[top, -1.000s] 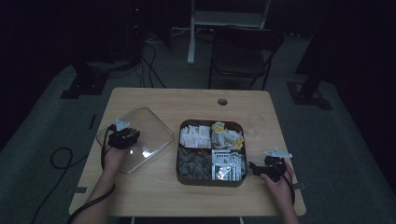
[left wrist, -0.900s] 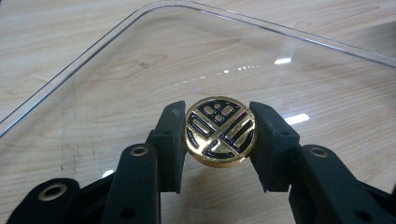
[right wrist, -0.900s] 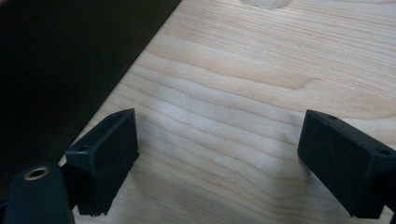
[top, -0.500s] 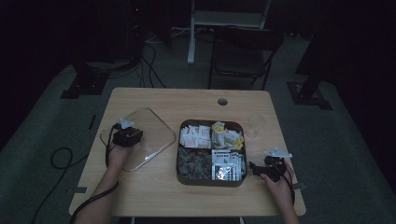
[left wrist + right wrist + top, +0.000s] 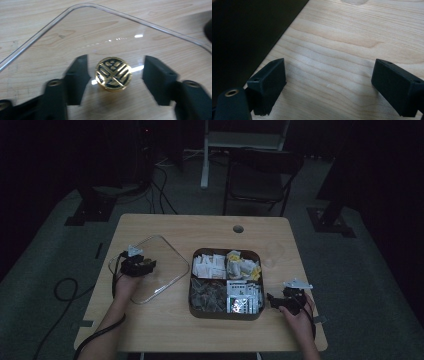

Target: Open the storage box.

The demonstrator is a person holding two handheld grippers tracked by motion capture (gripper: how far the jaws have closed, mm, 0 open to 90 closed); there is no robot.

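Lid (image 5: pixel 150 268) of clear plastic is laid flat on the wooden table (image 5: pixel 165 227), left of the dark box (image 5: pixel 226 283) with four parts full of small packets. The left gripper (image 5: pixel 113 75) is held over the lid, its jaws wide apart around the little gold knob (image 5: pixel 113 73), not touching it. The right gripper (image 5: pixel 328 83) is kept wide open, empty, beside the box.

Black hand-held gripper (image 5: pixel 113 75) jaws, brass screws, trailing cables.
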